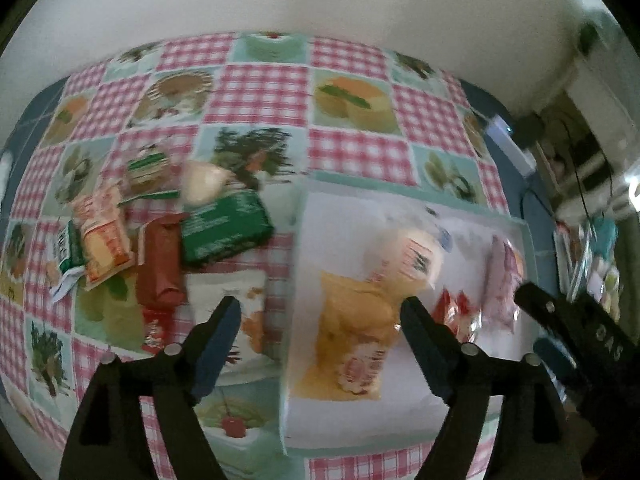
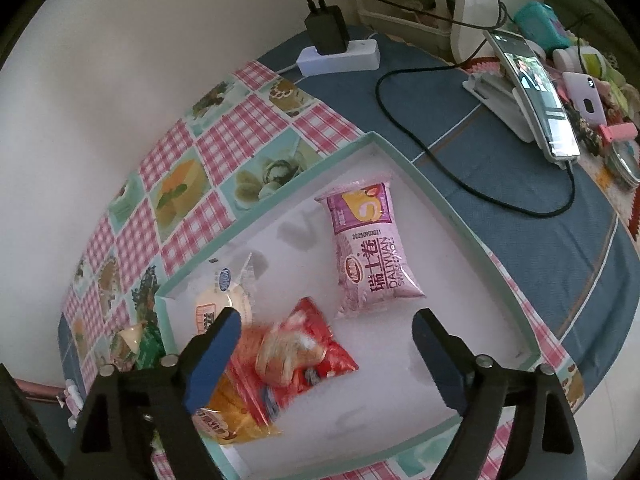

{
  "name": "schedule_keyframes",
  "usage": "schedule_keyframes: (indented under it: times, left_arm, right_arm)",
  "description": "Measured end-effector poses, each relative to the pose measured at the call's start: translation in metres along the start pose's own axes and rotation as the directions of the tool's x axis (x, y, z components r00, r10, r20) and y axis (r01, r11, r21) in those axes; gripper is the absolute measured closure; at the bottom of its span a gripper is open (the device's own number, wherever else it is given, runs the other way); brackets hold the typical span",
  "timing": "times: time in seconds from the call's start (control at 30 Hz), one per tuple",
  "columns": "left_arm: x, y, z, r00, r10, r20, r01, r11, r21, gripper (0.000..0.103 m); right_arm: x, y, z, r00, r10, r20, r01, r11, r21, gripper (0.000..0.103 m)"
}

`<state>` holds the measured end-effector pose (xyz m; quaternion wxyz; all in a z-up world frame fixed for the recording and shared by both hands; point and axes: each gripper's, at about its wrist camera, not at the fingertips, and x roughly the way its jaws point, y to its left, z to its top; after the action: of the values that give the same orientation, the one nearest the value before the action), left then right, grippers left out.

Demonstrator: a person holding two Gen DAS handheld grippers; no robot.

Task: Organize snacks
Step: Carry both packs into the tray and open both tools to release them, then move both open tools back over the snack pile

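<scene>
Mint-green cardboard forms the rim of the shallow white tray [image 2: 436,196], which lies on the checked tablecloth [image 2: 224,132]. Inside the tray: a pink Swiss-roll packet [image 2: 370,248] toward the far side, a red snack packet [image 2: 308,344] near the centre, a yellow cake packet [image 1: 352,344] at the near corner, and a clear-wrapped round bun [image 2: 220,300] by the left wall. Outside the tray, left of it, a loose group of snacks rests on the cloth, including a green box [image 1: 226,226] and a brown bar [image 1: 160,264]. Left gripper [image 1: 320,320] and right gripper [image 2: 326,334] both stand wide apart, gripping nothing.
</scene>
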<state>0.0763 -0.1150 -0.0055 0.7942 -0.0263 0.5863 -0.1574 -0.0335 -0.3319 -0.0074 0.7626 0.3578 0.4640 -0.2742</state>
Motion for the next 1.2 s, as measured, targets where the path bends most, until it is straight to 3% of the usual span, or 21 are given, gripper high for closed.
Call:
schedule_keyframes:
  times: [0.1, 0.13, 0.17, 0.23, 0.3, 0.53, 0.73, 1.0, 1.2]
  left_arm:
    - [-0.001, 0.025, 0.006, 1.0, -0.003, 0.001, 0.003, 0.996, -0.091, 0.02]
    - [-0.001, 0.032, 0.008, 1.0, -0.003, 0.002, 0.003, 0.993, -0.117, 0.02]
    - [-0.001, 0.039, 0.01, 1.0, -0.002, 0.005, 0.003, 0.99, -0.144, 0.019]
    - [-0.002, 0.057, 0.012, 1.0, 0.011, 0.015, -0.008, 0.98, -0.198, 0.015]
    - [-0.003, 0.071, 0.013, 0.999, 0.044, 0.027, -0.036, 0.972, -0.23, 0.007]
    - [-0.014, 0.12, 0.016, 0.98, 0.18, 0.081, -0.146, 0.936, -0.321, 0.006]
    - [-0.024, 0.147, 0.018, 0.951, 0.279, 0.133, -0.22, 0.914, -0.34, 0.005]
    - [-0.038, 0.164, 0.022, 0.904, 0.359, 0.232, -0.279, 0.907, -0.315, 0.005]
    - [-0.042, 0.179, 0.025, 0.902, 0.351, 0.25, -0.269, 0.912, -0.309, 0.005]
  right_arm:
    - [0.0, 0.0, -0.001, 1.0, 0.0, 0.003, 0.0, 1.0, 0.002, 0.011]
    - [0.001, -0.001, -0.001, 1.0, 0.001, 0.002, -0.001, 1.0, 0.005, 0.009]
    - [0.001, -0.001, -0.001, 1.0, 0.003, 0.003, -0.003, 1.0, 0.007, 0.0]
    - [0.0, -0.001, -0.001, 1.0, 0.001, 0.011, -0.001, 1.0, 0.006, 0.0]
    - [0.0, 0.001, -0.001, 1.0, 0.001, 0.014, -0.001, 1.0, -0.002, 0.0]
    - [0.003, 0.017, -0.009, 1.0, -0.006, 0.015, 0.007, 0.998, -0.063, 0.0]
    - [0.003, 0.037, -0.018, 0.999, -0.008, 0.043, 0.014, 0.991, -0.136, 0.0]
    - [0.003, 0.075, -0.036, 0.99, 0.124, 0.07, -0.103, 0.964, -0.243, 0.0]
    - [0.0, 0.107, -0.052, 0.98, 0.176, 0.097, -0.134, 0.932, -0.335, 0.0]
